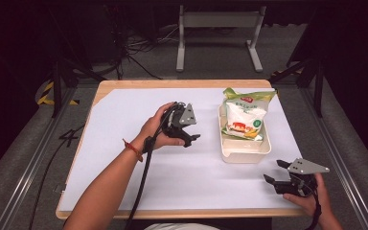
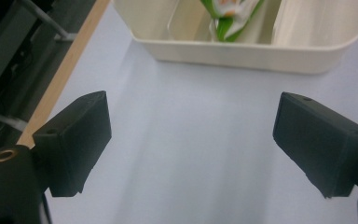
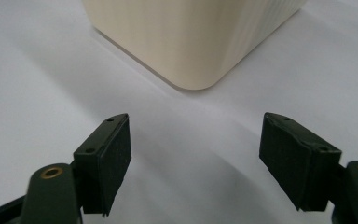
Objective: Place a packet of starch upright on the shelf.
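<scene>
A cream plastic bin stands on the white sheet right of centre, with a green and white snack bag upright inside it. My left gripper hovers just left of the bin, open, nothing between its jaws. In the left gripper view the bin wall lies ahead and the bag peeks over the rim, with the left gripper open. My right gripper rests near the front right corner, open and empty. The right gripper view has the bin's rounded corner ahead of the open right gripper.
The white sheet covers a wooden table whose edges show at the back and left. A metal stand and cables lie on the floor behind. Metal rails run along both sides of the table.
</scene>
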A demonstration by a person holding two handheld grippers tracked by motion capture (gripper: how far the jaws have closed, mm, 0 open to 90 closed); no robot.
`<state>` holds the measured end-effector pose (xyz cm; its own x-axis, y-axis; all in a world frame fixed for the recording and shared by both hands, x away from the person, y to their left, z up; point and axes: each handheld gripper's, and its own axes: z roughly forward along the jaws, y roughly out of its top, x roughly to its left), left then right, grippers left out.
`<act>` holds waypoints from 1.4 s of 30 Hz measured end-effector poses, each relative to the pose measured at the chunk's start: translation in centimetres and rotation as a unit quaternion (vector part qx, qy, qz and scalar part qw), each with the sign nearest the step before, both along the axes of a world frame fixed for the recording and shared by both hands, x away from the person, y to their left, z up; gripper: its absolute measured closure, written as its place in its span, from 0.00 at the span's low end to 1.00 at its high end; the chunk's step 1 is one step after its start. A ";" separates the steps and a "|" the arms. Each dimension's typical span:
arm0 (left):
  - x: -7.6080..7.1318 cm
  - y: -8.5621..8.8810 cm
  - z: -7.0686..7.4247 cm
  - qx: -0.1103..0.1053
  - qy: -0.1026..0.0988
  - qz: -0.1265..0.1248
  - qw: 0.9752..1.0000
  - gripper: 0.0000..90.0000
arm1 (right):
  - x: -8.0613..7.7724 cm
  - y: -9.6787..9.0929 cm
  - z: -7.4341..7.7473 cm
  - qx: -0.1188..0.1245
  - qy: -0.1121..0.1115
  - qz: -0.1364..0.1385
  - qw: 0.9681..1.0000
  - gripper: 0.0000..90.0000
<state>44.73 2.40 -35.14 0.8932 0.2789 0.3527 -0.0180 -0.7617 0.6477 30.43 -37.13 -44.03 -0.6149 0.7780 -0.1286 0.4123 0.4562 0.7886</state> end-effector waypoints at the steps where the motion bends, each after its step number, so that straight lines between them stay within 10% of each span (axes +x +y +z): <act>1: -0.1 0.2 -0.2 0.004 0.002 0.003 1.000 0.13 | 0.0 0.0 0.0 0.000 0.000 0.000 1.000 0.27; 24: -2.9 6.5 -3.9 0.047 0.004 0.045 0.998 0.12 | 0.0 0.1 0.0 -0.003 -0.002 -0.002 1.000 0.26; 42: -5.0 12.7 -6.8 0.037 0.032 0.096 0.994 0.12 | 0.0 0.1 0.0 -0.006 -0.003 -0.002 1.000 0.26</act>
<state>39.68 15.10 -41.90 0.8474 0.4213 0.3231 0.1713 -0.7929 0.5847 30.44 -36.99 -44.01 -0.6109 0.7789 -0.1417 0.4086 0.4635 0.7862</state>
